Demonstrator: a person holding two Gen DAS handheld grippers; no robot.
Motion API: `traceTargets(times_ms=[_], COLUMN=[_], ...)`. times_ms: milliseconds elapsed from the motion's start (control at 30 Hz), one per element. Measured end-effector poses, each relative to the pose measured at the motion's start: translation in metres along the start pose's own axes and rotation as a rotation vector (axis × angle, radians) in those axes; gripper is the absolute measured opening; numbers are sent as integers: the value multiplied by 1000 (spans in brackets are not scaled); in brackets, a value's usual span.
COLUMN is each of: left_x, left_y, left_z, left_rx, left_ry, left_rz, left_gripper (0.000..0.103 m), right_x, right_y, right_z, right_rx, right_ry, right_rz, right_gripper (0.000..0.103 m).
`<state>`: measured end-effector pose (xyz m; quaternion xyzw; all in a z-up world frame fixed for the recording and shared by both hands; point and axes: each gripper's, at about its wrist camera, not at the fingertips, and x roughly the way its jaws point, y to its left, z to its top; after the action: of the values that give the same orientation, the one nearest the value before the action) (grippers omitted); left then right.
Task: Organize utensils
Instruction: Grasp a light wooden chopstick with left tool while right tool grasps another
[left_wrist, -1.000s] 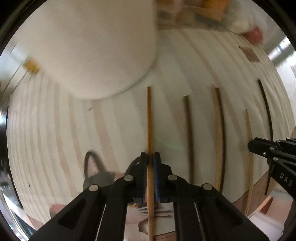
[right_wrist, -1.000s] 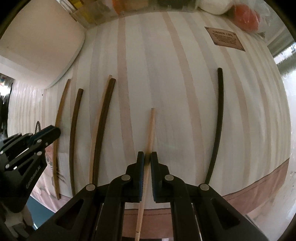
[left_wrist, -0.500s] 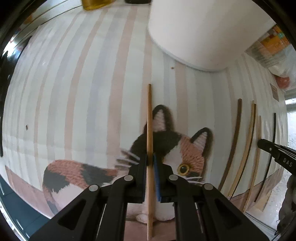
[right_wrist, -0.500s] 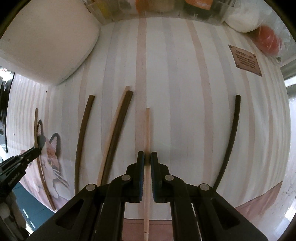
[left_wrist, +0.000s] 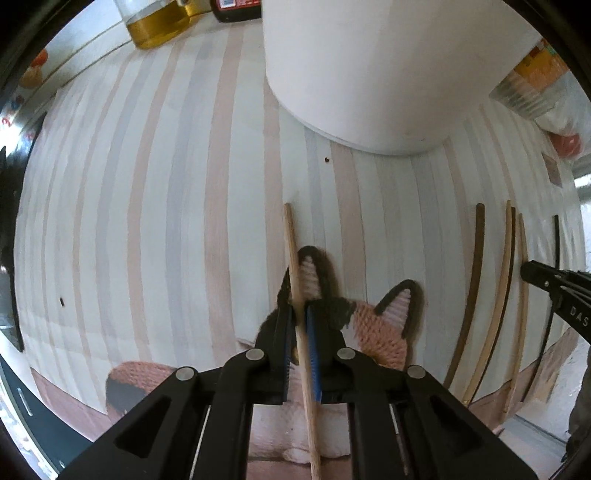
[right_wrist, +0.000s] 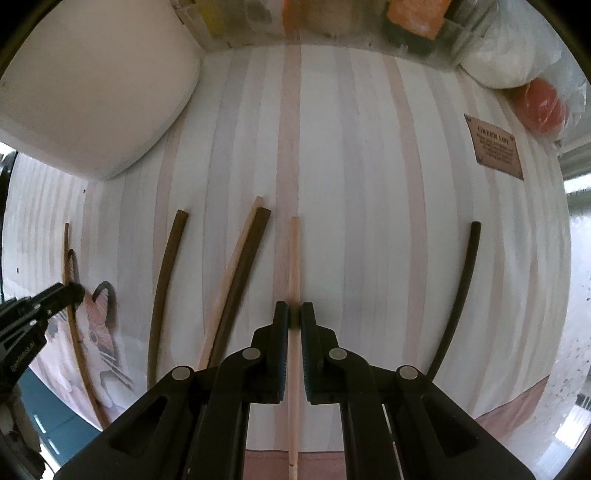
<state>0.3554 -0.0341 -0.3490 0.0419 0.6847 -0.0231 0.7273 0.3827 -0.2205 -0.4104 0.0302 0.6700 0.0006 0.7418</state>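
Note:
My left gripper is shut on a tan wooden chopstick and holds it over a knitted cat mat. In the right wrist view my right gripper is shut on a pale wooden chopstick just above the striped cloth. Beside it on the left lie a pale and a dark chopstick close together. Further left is a dark brown chopstick. A black chopstick lies apart on the right. The left gripper shows at the left edge.
A big white container stands at the back, close to the chopstick tips. A glass of yellow liquid is at the far left. A brown label and bagged items sit at the back right. The cloth's front edge runs near the grippers.
Both grippers have moved left with their chopsticks. The left one now hangs over the cat mat. The right one has come close to the paired chopsticks, and its chopstick now points straight ahead.

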Motion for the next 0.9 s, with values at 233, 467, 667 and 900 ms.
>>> traceTargets(times_ms=[233,467,667,900], left_x=[-25,-80,-117,-148], left_y=[-13,-8,10,27], left_z=[-15,-26,-32,-38], left_rx=[28,11,7,-2], left_ry=[-64,-199,-300,-373], left_rz=[-19,-42,-50,-42], left_gripper=[4,4,4,4], right_x=[-20,-59,-88,-116], right_y=[-20,-15,-21,-4], right_z=[-19,-31,-39,-44], right_rx=[125,142,143,104], right_ry=[-87,-207,-302,-379], right_rz=[167,213,261,284], right_gripper=[6,6,6,6])
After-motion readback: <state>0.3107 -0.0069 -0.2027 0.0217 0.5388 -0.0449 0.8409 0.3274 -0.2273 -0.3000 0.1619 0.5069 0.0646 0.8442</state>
